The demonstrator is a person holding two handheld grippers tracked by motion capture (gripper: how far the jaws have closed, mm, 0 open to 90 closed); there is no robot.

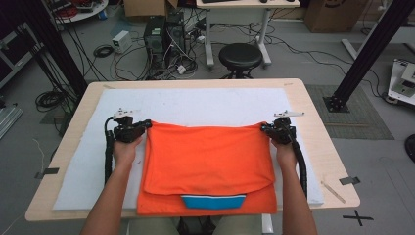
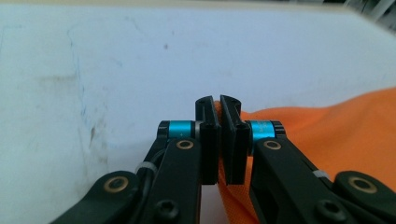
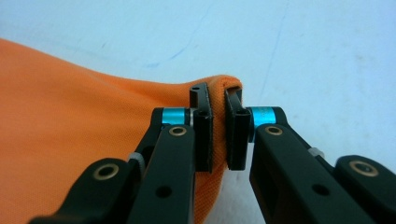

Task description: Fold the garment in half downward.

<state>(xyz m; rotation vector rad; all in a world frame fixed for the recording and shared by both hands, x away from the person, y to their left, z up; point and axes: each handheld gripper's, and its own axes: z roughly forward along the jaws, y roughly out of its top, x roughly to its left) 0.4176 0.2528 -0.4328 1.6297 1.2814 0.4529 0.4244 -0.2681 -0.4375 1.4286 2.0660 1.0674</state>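
Both the left gripper point(image 1: 145, 126) and the right gripper point(image 1: 264, 128) clench far corners of a soft, limp orange knit garment point(image 1: 210, 161) on the white padded table cover point(image 1: 195, 100), likely to sag unless carried by its corners.

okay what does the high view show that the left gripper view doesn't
High view: the whole orange garment folded on the white mat, its blue collar band at the near edge, both forearms, the right claw at the far right corner, and a black stool beyond the table. Left gripper view: the left claw pinching orange cloth between its pads. Both: left claw, garment, mat.
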